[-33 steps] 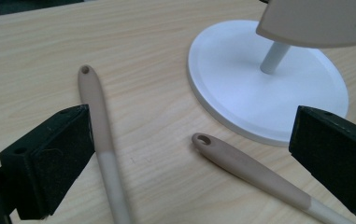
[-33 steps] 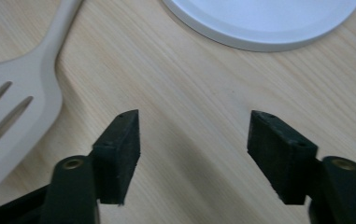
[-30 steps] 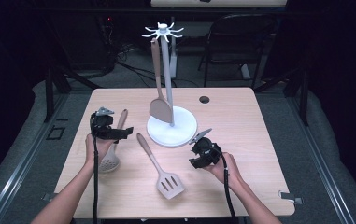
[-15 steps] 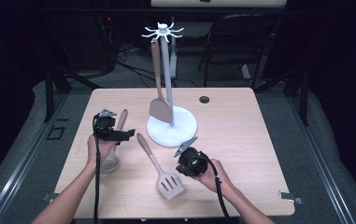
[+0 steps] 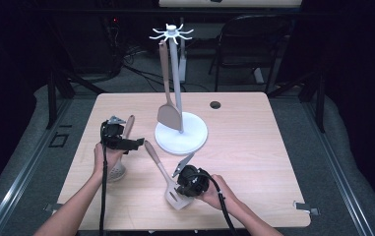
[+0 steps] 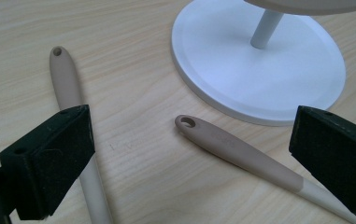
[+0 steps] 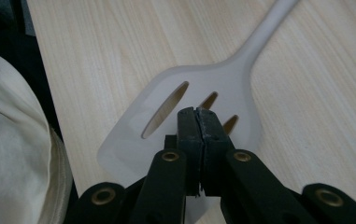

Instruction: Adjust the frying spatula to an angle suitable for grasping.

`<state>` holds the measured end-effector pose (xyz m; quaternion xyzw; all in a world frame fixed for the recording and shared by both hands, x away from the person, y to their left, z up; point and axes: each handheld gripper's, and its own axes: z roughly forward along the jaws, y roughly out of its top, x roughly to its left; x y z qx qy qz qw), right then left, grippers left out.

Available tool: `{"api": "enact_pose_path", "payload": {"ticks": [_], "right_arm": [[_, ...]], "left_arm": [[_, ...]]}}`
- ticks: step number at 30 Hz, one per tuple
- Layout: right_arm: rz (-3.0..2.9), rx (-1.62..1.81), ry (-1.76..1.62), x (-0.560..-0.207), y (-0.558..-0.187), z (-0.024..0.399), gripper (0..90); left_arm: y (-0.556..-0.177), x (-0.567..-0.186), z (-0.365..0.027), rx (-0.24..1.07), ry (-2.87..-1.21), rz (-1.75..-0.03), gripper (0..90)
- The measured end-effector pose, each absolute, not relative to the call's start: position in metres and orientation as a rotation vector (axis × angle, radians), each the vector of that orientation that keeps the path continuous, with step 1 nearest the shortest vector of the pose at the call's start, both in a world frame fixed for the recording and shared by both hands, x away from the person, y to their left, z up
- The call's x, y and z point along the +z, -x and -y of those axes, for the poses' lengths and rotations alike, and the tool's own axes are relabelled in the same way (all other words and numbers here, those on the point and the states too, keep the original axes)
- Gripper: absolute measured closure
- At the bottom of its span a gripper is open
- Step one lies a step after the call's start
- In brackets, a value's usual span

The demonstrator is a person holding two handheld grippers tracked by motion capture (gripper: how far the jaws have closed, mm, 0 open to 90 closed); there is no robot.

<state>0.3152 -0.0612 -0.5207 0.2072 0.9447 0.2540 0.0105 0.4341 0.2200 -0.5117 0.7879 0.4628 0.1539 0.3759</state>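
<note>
A slotted spatula (image 5: 155,160) lies on the wooden table (image 5: 254,157), its blade toward the near edge. My right gripper (image 5: 180,189) hovers over that blade (image 7: 133,140), and its jaws (image 7: 198,126) are shut against each other with nothing between them. My left gripper (image 5: 138,143) is open above the table at the left. Between its pads (image 6: 192,158) I see the spatula's handle end (image 6: 241,154) and a second utensil's handle (image 6: 68,84). That second utensil, a round perforated spoon (image 5: 117,169), lies under my left hand.
A white utensil stand (image 5: 195,132) with a round base (image 6: 259,70) and a hooked top stands mid-table; a solid spatula (image 5: 168,115) hangs from it. A cable hole (image 5: 215,104) sits near the far edge. A chair stands beyond the table.
My right gripper has moved left from beside the stand's base to over the spatula's blade. My left gripper has stayed put.
</note>
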Motion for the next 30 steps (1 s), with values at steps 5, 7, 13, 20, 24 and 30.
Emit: {"api": "enact_pose_path", "payload": {"ticks": [5,7,13,20,24,30], "right_arm": [[-2.977,0.779,-0.612,-0.525,-0.313,0.056,89.6],[-2.992,0.778,-0.612,-0.527,-0.312,0.055,89.5],[-3.023,0.721,-0.593,-0.537,-0.311,0.050,89.3],[-3.058,0.619,-0.576,-0.549,-0.313,0.048,89.8],[-3.064,0.655,-0.604,-0.550,-0.315,0.049,90.0],[-3.058,0.603,-0.562,-0.548,-0.315,0.048,90.0]], "left_arm": [[-0.434,-0.512,-0.219,0.392,-2.020,-1.178,0.0],[-0.434,-0.513,-0.217,0.393,-2.023,-1.178,0.0],[-0.433,-0.516,-0.212,0.368,-2.048,-1.172,0.0],[-0.431,-0.521,-0.202,0.332,-2.094,-1.144,0.9],[-0.430,-0.524,-0.196,0.316,-2.114,-1.124,2.2],[-0.429,-0.532,-0.186,0.216,-2.127,-1.127,5.5]]}}
